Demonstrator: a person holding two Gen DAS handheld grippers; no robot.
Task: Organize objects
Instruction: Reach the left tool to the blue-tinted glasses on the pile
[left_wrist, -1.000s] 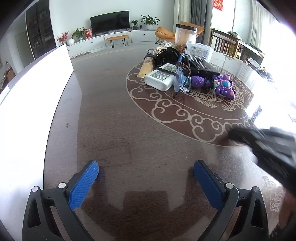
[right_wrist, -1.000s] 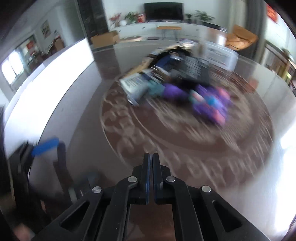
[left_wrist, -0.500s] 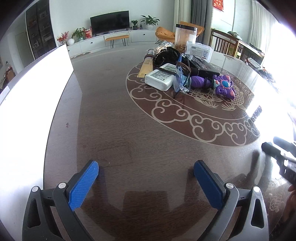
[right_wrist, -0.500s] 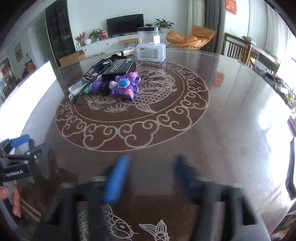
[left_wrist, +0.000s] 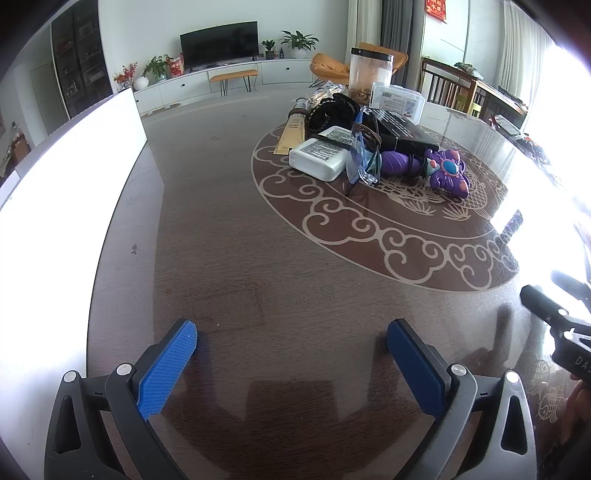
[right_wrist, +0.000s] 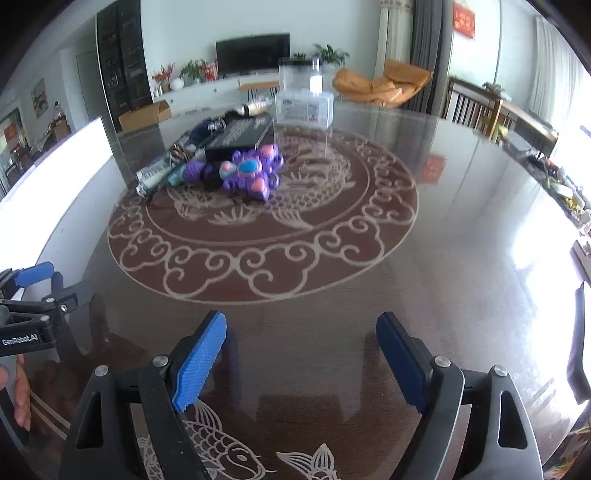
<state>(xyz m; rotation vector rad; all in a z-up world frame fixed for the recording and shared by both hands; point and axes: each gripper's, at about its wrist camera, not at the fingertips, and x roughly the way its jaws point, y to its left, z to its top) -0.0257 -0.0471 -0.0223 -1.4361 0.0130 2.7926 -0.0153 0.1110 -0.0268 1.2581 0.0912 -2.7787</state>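
Left gripper (left_wrist: 291, 341) and right gripper (right_wrist: 301, 332) both gape wide, empty; purple plastic toy (right_wrist: 249, 171) lies well ahead of the jaws, so approach low and centred.

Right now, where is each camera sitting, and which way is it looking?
Left wrist: rides the left gripper, low over the table, facing the pile with the white charger; its open blue fingers show, the right gripper at the edge.
Right wrist: rides the right gripper, facing the same pile from further right; open fingers show, plus the left gripper and a hand.
Both share the purple toy.
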